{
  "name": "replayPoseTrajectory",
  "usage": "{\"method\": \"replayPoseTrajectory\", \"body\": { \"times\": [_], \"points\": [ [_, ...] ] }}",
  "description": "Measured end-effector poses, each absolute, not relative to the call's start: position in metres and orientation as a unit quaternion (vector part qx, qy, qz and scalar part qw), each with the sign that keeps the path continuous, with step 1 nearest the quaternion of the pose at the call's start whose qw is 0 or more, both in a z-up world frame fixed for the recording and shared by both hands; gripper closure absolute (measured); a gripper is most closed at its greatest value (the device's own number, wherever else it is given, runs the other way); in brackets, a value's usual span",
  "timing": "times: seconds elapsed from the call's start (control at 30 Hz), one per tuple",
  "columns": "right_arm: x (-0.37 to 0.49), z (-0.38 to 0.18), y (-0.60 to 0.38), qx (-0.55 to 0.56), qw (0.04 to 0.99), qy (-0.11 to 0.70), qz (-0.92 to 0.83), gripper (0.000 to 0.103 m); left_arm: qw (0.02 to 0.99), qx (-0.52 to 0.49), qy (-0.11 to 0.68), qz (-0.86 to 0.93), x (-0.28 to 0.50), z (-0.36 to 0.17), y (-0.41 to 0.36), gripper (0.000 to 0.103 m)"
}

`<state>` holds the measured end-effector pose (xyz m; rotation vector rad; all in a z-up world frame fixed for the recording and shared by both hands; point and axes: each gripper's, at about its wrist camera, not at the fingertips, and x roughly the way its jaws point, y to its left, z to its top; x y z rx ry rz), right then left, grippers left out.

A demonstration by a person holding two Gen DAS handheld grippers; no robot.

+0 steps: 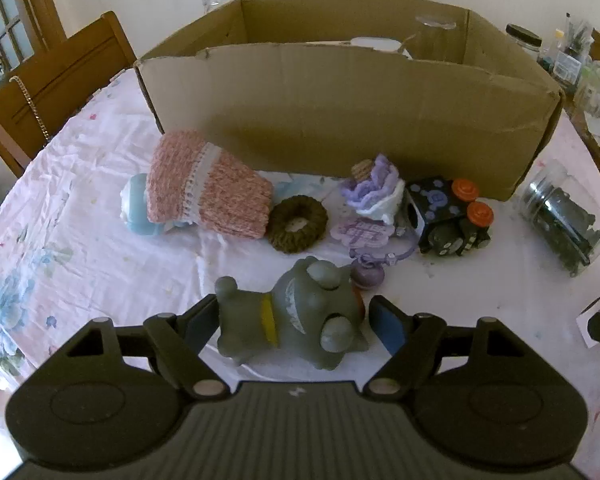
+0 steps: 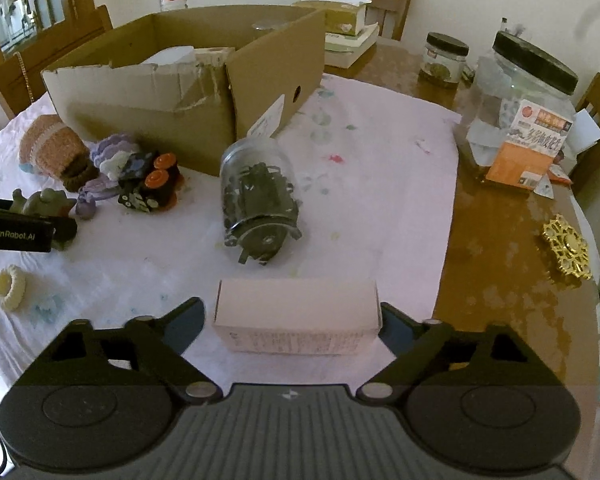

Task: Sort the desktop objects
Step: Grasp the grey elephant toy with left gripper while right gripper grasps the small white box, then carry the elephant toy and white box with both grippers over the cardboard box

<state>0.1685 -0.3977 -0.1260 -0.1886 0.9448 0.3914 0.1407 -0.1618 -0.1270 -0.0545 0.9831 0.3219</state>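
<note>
On the counter [image 2: 380,200], the left hand-held gripper [image 1: 294,320] straddles a grey toy [image 1: 292,316], fingers spread; the right hand-held gripper [image 2: 290,320] brackets a white box [image 2: 296,316], likewise unclosed.

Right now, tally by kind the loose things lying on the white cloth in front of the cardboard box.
Knitted or crocheted pieces: 4 (pink cozy, brown ring, purple flower, cream ring)
Toys: 2 (grey figure, black block toy)
Jars: 1 (clear jar on its side)
Small boxes: 1 (white carton)
Total: 8
</note>
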Motion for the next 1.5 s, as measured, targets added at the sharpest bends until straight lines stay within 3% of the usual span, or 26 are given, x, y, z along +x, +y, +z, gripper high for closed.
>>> {"method": "replayPoseTrajectory", "body": {
  "times": [0.07,0.47,1.5],
  "points": [
    [0.168,-0.126,-0.397,-0.092,0.869,0.450,0.185,0.018,0.869,-0.022,0.471,0.154,0.141,-0.128,-0.162,0.029],
    [0.165,-0.115,-0.397,-0.099,0.874,0.434,0.196,0.019,0.874,-0.033,0.463,0.147,0.136,-0.116,-0.155,0.030],
    [0.207,-0.045,-0.389,-0.108,0.882,0.360,0.285,0.019,0.906,-0.018,0.415,0.080,0.160,-0.016,-0.157,0.030]
  ]
}}
